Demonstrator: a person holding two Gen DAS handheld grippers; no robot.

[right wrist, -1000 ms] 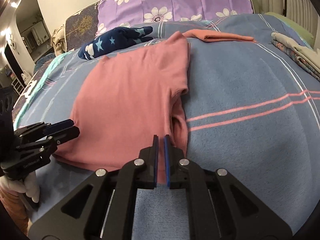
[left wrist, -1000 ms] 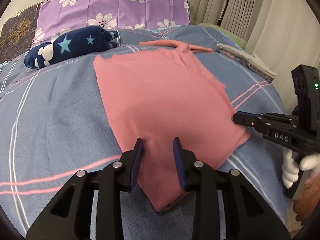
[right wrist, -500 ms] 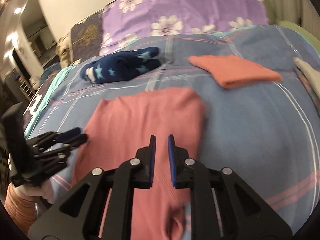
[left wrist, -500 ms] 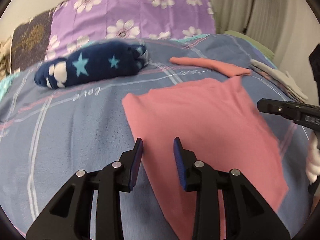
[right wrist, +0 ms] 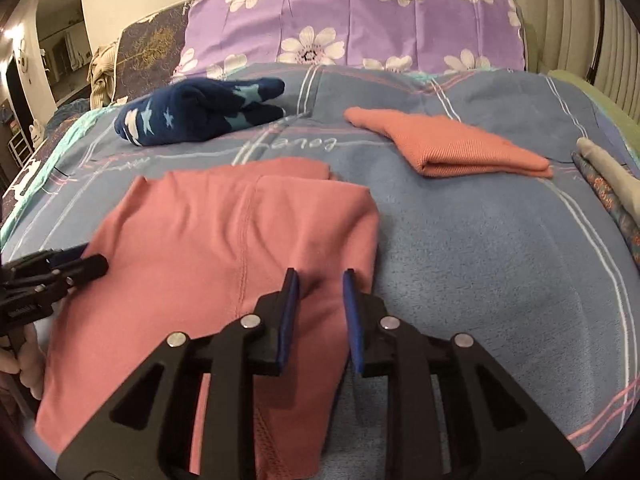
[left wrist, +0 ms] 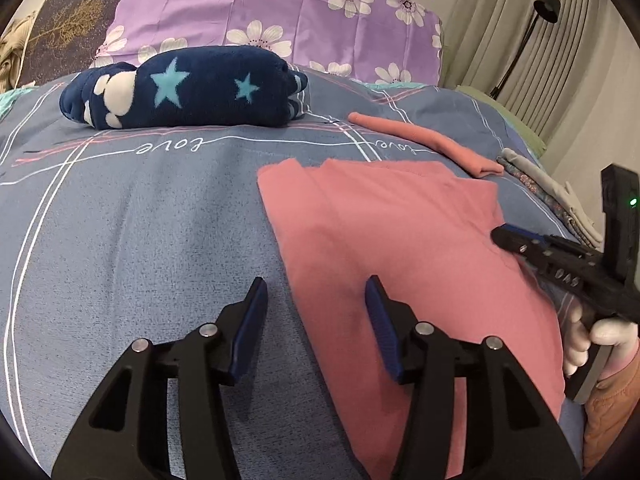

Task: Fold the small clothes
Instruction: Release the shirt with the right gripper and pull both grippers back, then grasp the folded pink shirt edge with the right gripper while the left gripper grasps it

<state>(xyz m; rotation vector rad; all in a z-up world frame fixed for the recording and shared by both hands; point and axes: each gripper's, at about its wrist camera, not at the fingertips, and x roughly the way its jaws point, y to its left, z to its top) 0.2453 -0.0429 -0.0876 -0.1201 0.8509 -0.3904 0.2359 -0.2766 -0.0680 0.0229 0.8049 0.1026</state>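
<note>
Two tongs (open), two pink garments point(right wrist: 224, 248)

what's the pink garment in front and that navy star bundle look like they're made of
Pink garment: probably a smooth matte cotton-type jersey; fine surface and a stitched seam show. Navy star bundle: likely plush fleece; the surface looks thick and fuzzy, with soft-edged stars.

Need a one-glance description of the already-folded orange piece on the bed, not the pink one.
Start at the purple flowered pillow and come down onto the blue bedspread. Right of the navy star bundle lies the folded orange cloth: ribbed, small and compact, unlike the larger, smoother pink garment nearer the camera.
</note>
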